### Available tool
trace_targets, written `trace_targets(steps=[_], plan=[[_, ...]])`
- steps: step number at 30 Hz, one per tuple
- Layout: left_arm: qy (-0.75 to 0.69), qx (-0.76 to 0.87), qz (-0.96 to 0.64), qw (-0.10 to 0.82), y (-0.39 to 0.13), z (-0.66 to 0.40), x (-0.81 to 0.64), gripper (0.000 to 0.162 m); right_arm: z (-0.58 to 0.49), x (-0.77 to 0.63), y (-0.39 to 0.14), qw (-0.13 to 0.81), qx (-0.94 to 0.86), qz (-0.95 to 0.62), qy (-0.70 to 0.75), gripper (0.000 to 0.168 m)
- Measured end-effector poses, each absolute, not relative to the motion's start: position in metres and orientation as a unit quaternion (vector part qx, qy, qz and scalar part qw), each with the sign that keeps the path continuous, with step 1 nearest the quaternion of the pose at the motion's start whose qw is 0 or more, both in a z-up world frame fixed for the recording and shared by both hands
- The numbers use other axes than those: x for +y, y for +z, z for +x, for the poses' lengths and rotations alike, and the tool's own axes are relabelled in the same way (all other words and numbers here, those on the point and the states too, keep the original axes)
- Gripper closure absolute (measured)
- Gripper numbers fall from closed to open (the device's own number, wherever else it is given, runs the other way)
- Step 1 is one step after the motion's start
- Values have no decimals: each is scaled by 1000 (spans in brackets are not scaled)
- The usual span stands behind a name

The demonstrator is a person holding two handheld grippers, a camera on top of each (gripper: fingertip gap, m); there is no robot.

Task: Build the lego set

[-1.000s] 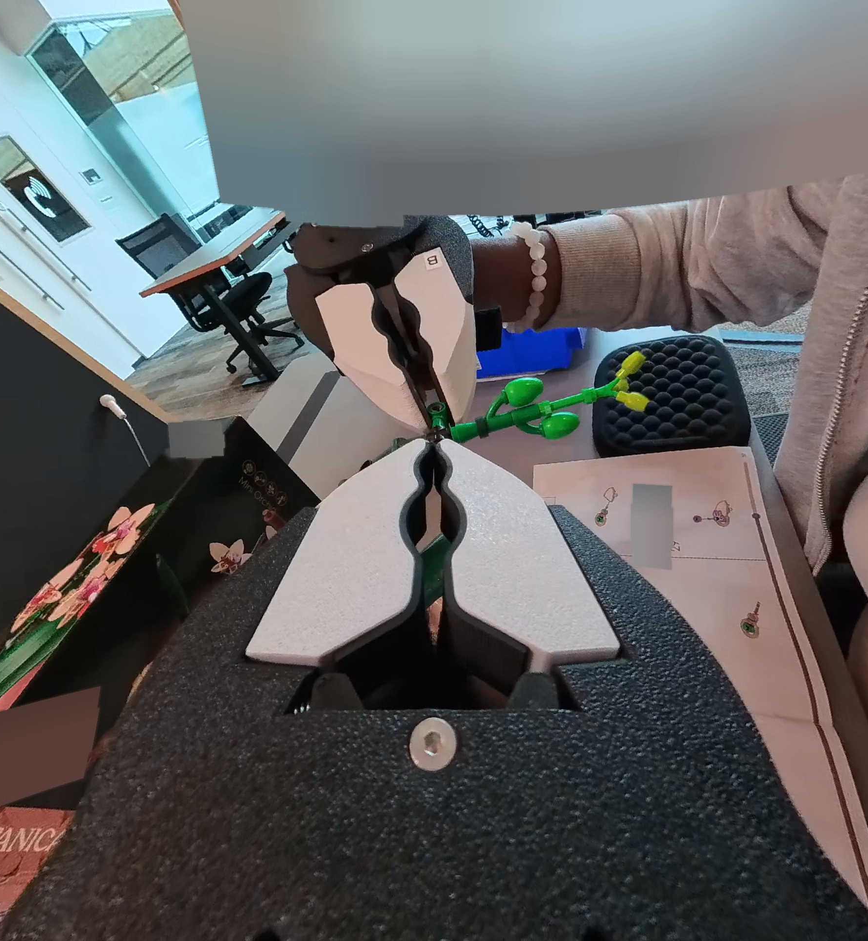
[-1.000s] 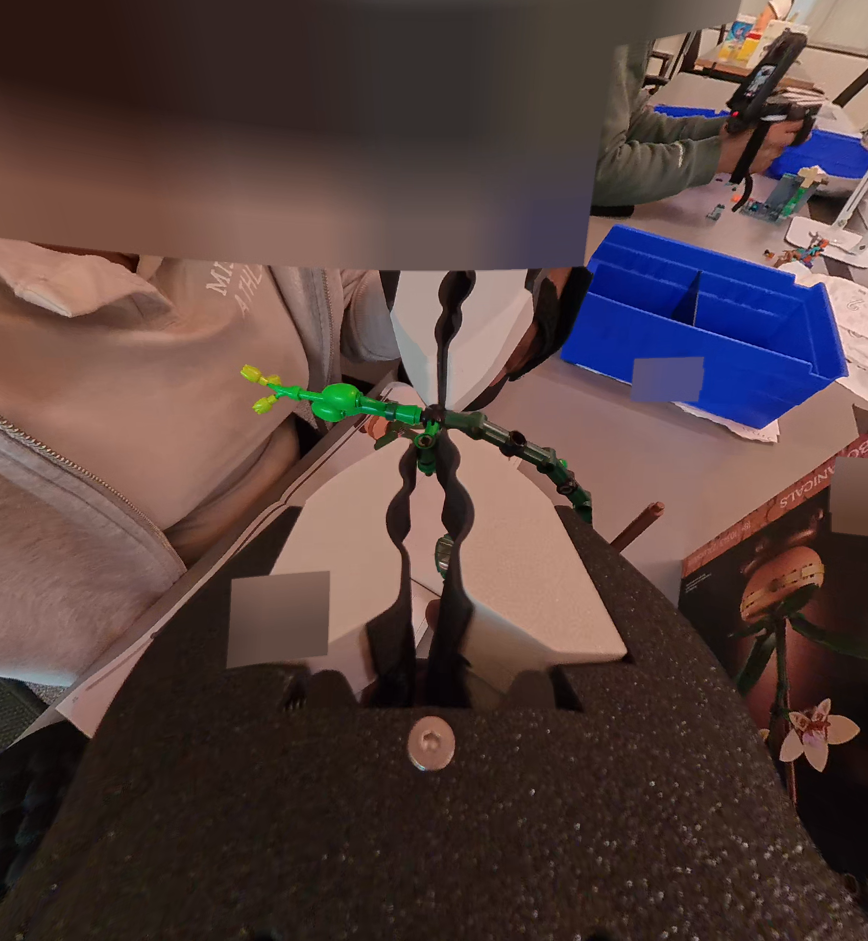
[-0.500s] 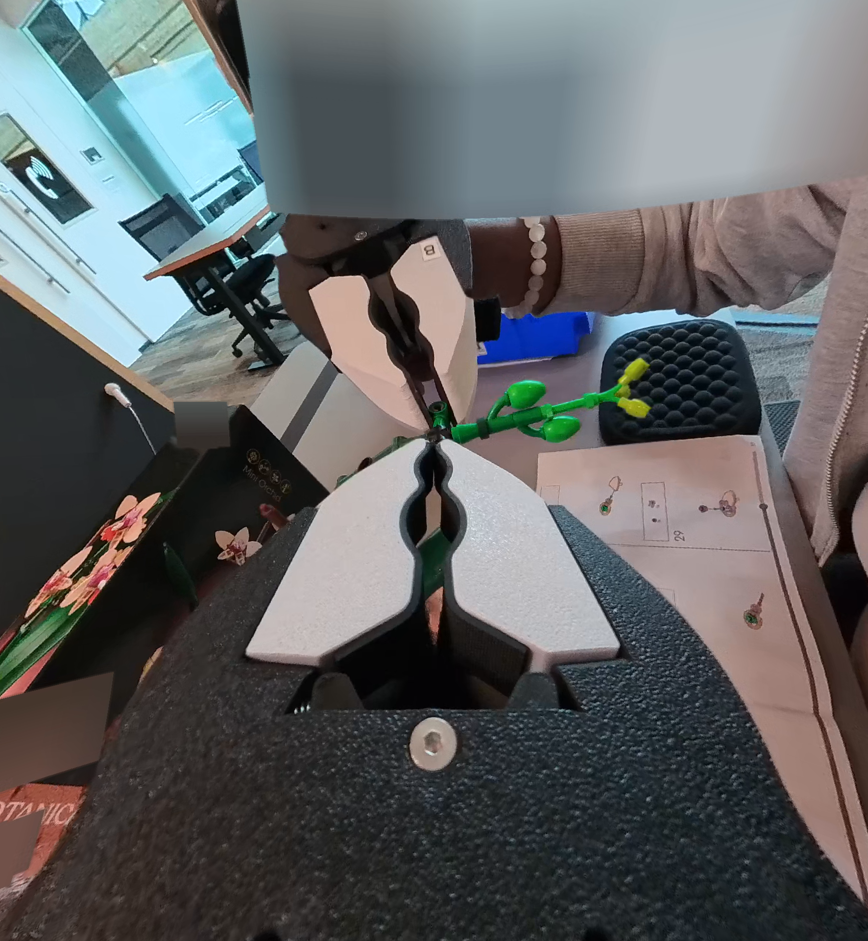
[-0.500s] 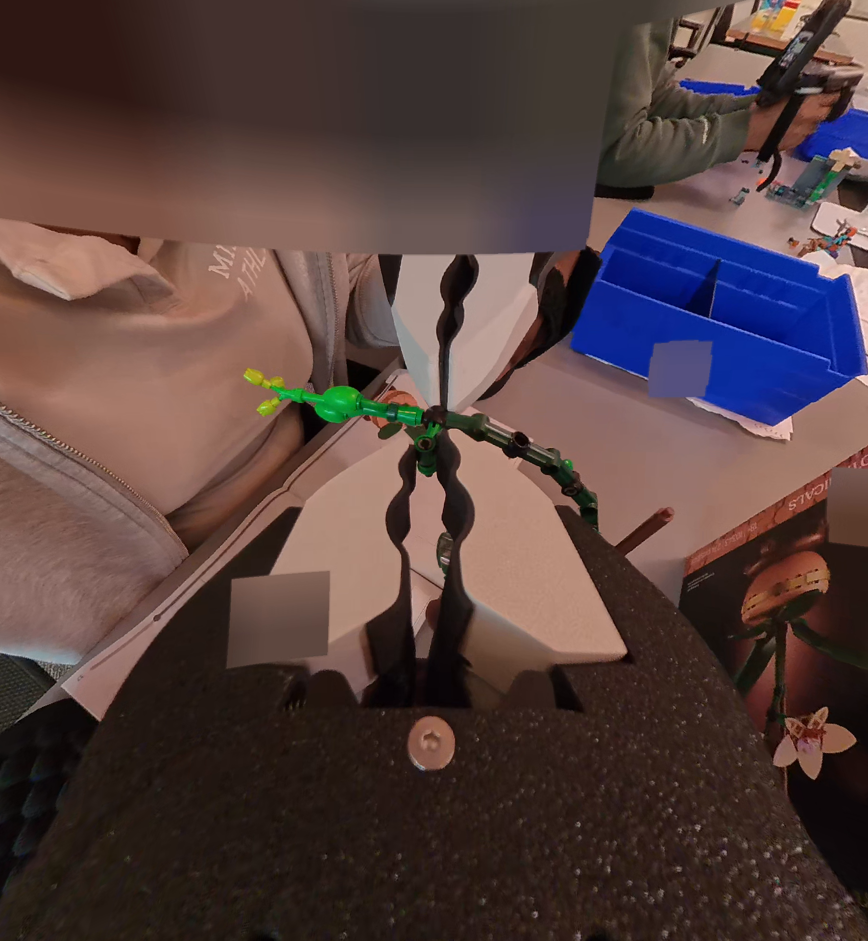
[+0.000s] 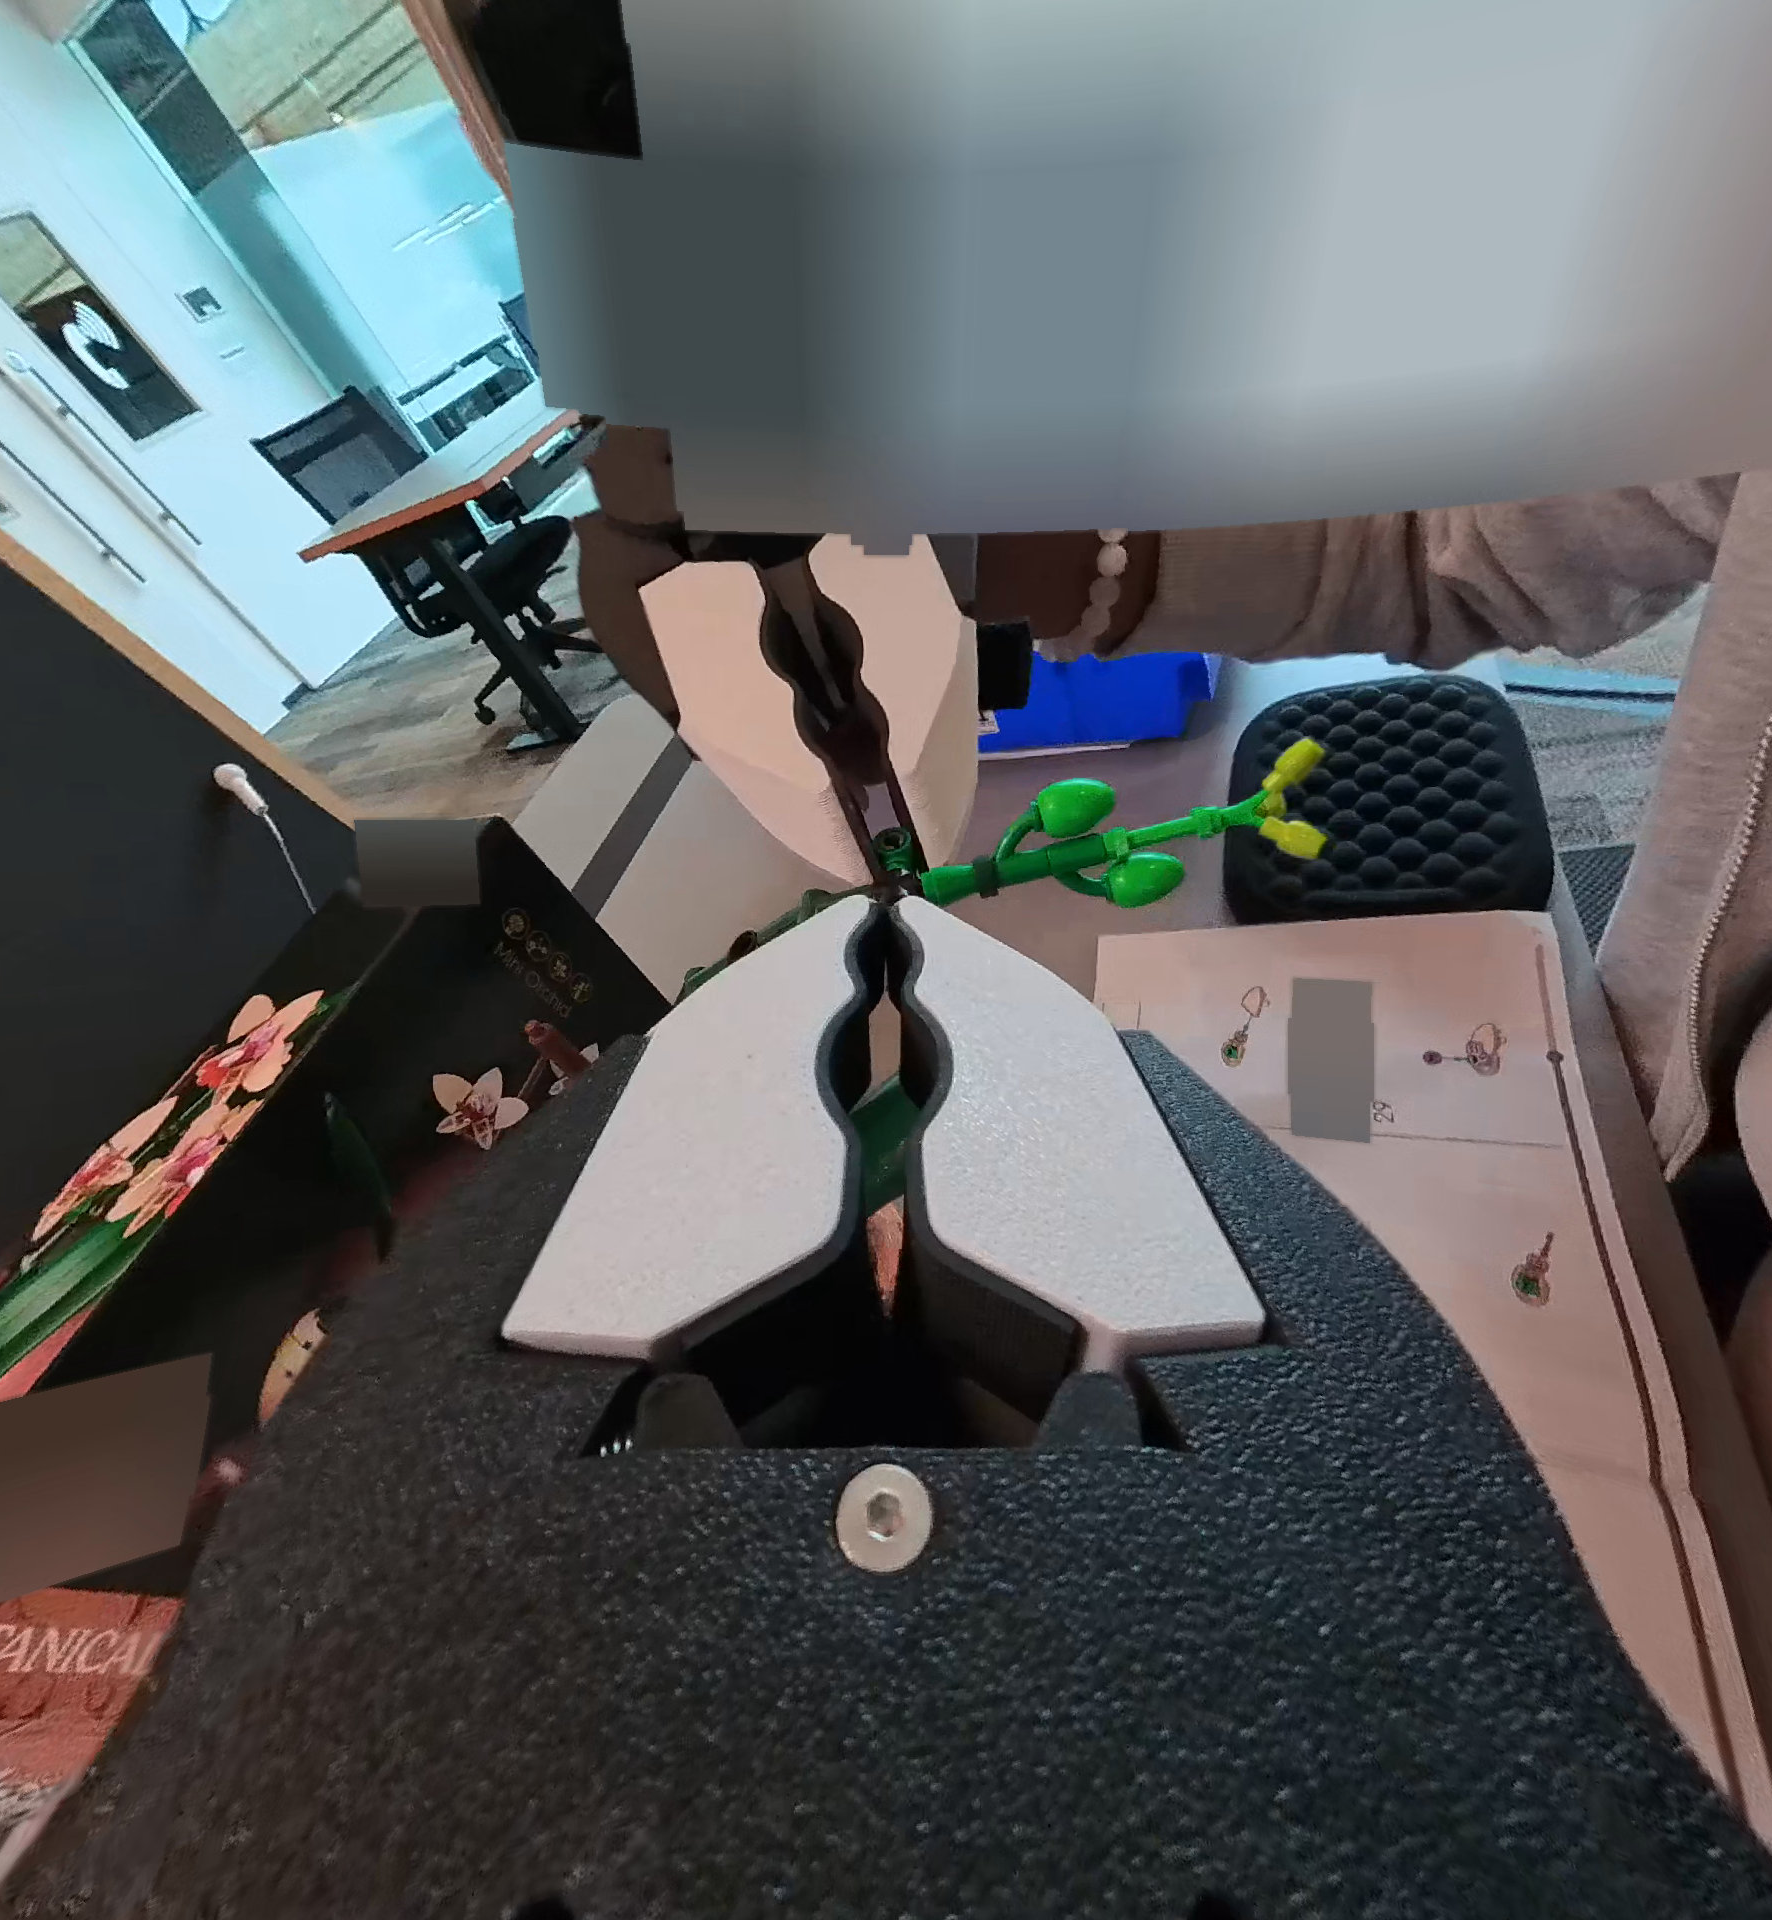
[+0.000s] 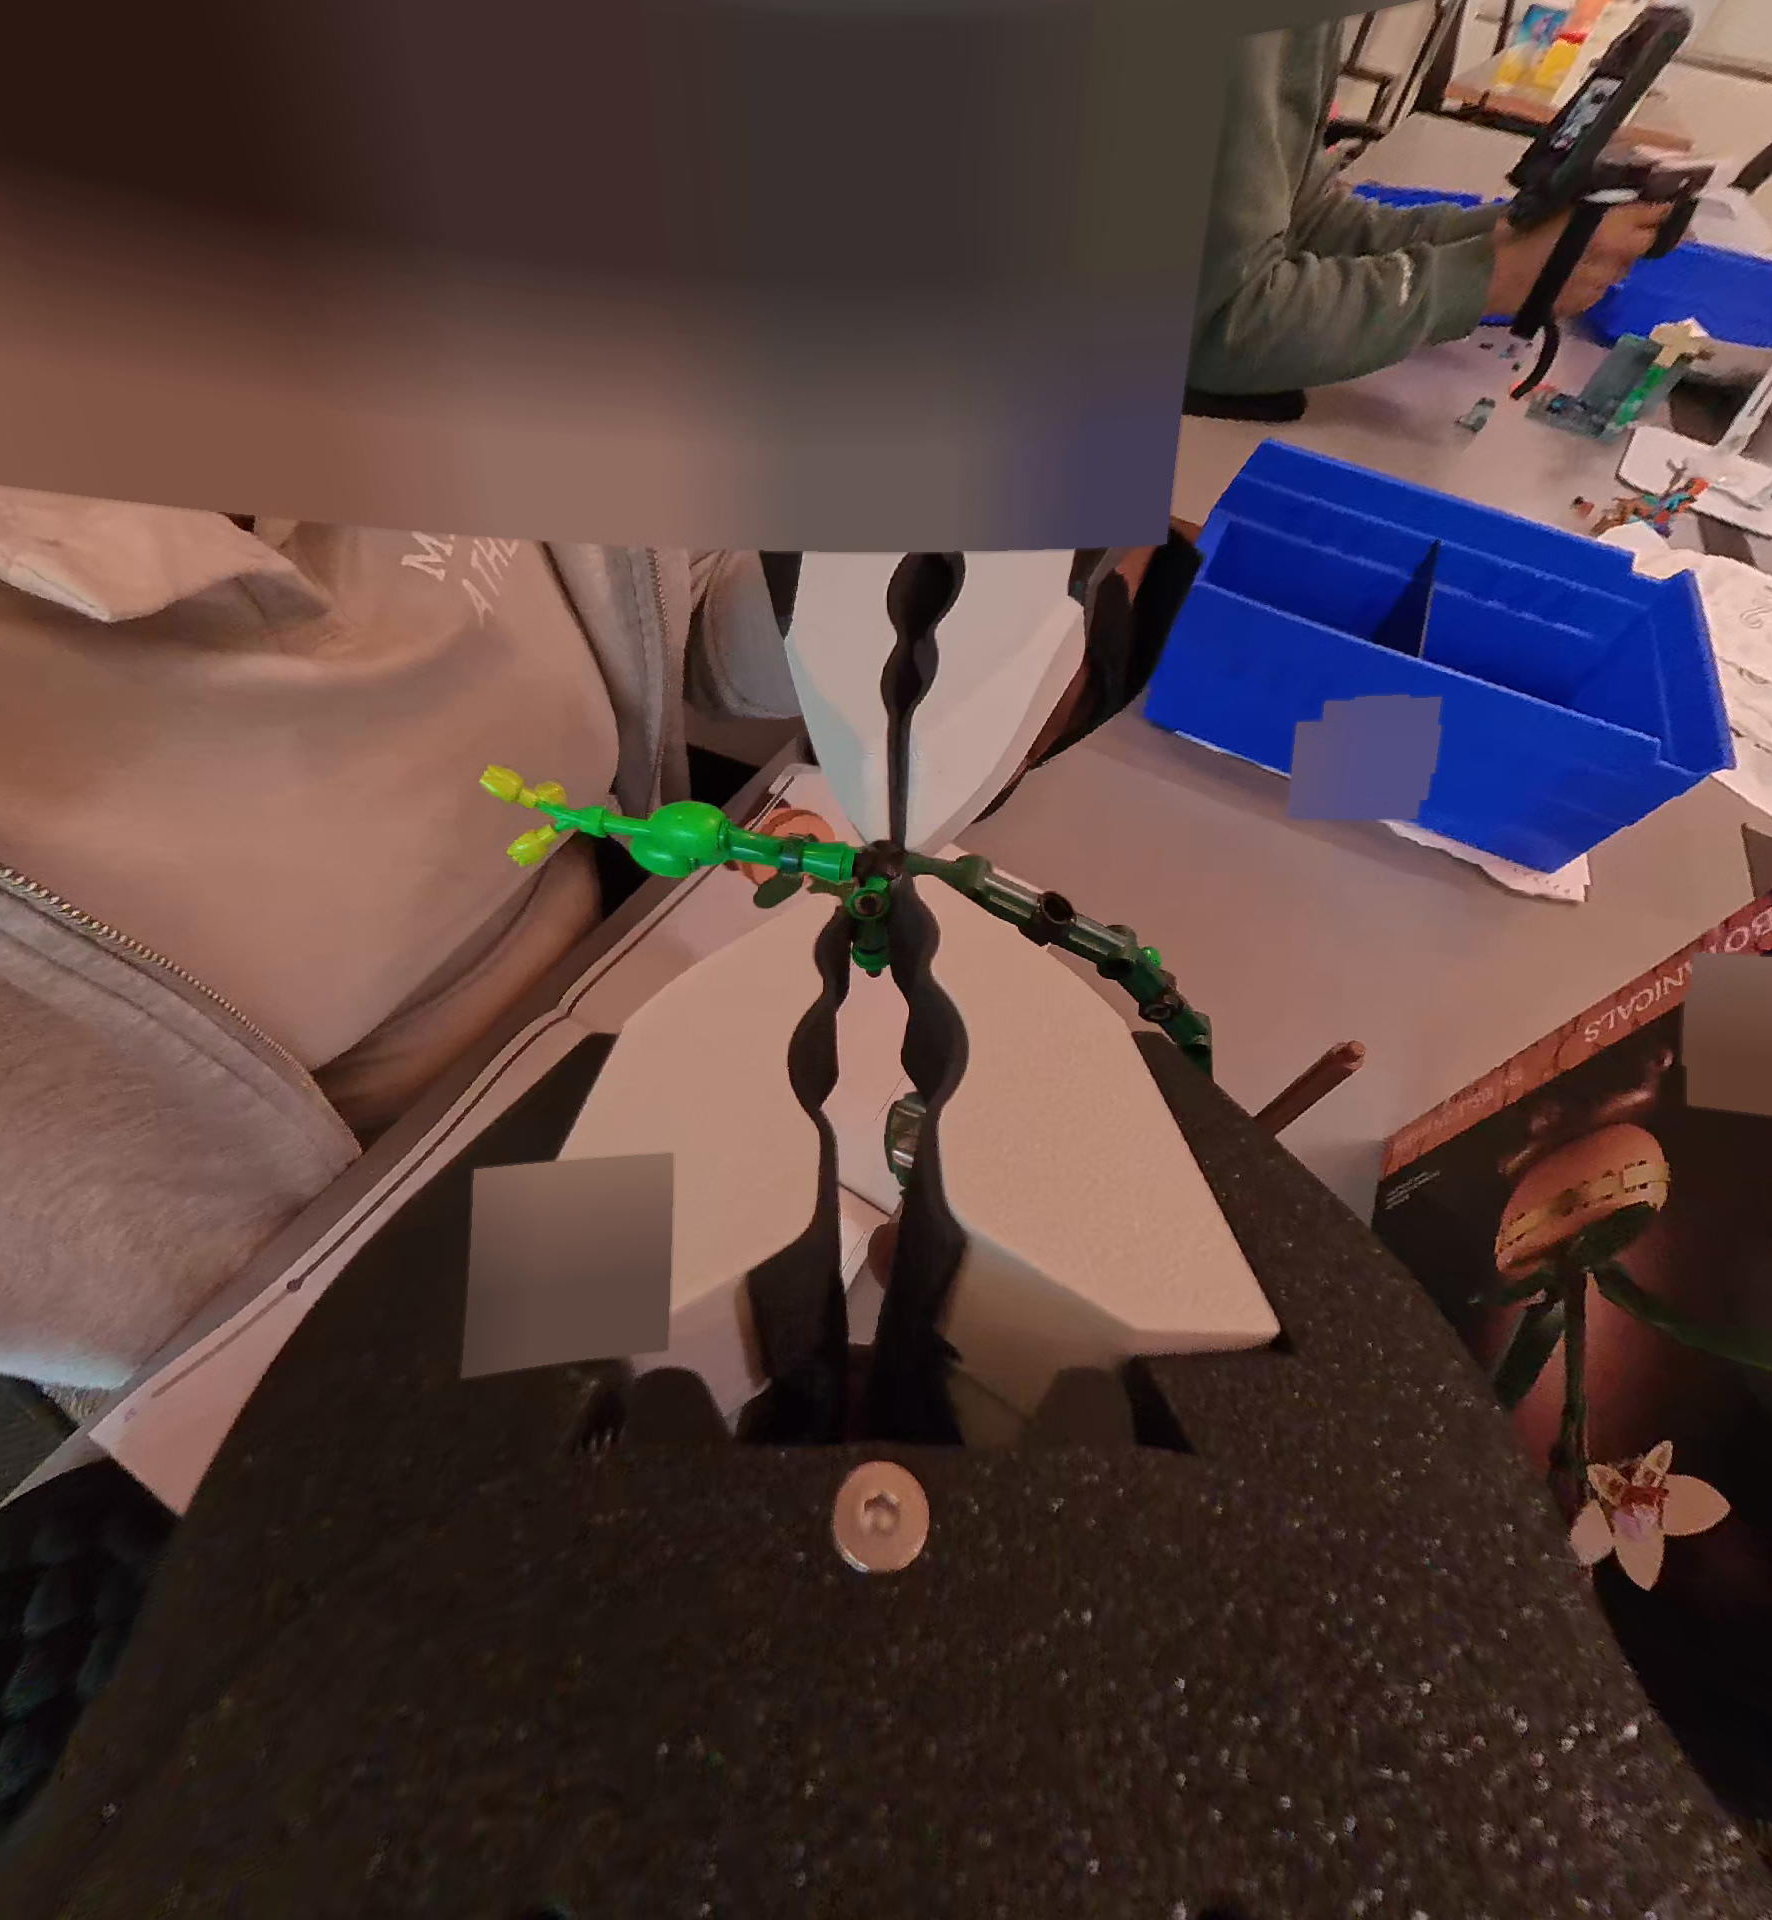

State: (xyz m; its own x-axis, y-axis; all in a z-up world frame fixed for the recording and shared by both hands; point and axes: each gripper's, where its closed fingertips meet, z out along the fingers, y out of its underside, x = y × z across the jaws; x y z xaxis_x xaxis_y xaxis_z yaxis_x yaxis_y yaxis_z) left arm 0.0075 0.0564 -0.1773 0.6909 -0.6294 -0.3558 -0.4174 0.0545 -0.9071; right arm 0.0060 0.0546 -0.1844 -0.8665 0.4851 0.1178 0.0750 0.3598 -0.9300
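A lego plant stem hangs in the air between my two grippers. Its bright green bud branch (image 5: 1058, 852) (image 6: 674, 836) ends in yellow tips (image 5: 1287, 800). Its dark green curved stem (image 6: 1069, 925) runs off the other way. My left gripper (image 5: 887, 906) is shut on the stem at the joint, and its tips also show in the right wrist view (image 6: 897, 831). My right gripper (image 6: 869, 902) faces it tip to tip. It is shut on a small green connector (image 6: 869, 925) at the same joint, and it shows in the left wrist view (image 5: 887, 857).
An open instruction booklet (image 5: 1433, 1143) lies on the grey table beside the person's torso. Also in view are a black honeycomb cushion (image 5: 1381, 800), a blue bin (image 6: 1433, 665), the set's box (image 6: 1588, 1195) (image 5: 186, 1091) and a brown rod (image 6: 1308, 1081). Another person works at a far table (image 6: 1329, 239). Only a small space, under 4 cm, lies between the two pairs of fingers.
Both grippers stay shut on the stem at the same joint. The pair has shifted slightly together, so the background has slid a little in both views.
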Motion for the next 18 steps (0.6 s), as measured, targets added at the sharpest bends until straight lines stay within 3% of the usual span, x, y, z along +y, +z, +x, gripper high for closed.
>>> trace_targets(steps=[4,8,18], plan=[[-78,370,-680,627,-174,4,57,162,2,55,-180,229,-771,-187,563,160],[-81,368,-680,629,-173,2,58,162,2,62,-186,258,-755,-216,564,144],[-82,383,-678,622,-178,7,57,162,8,60,-182,292,-705,-241,600,156]])
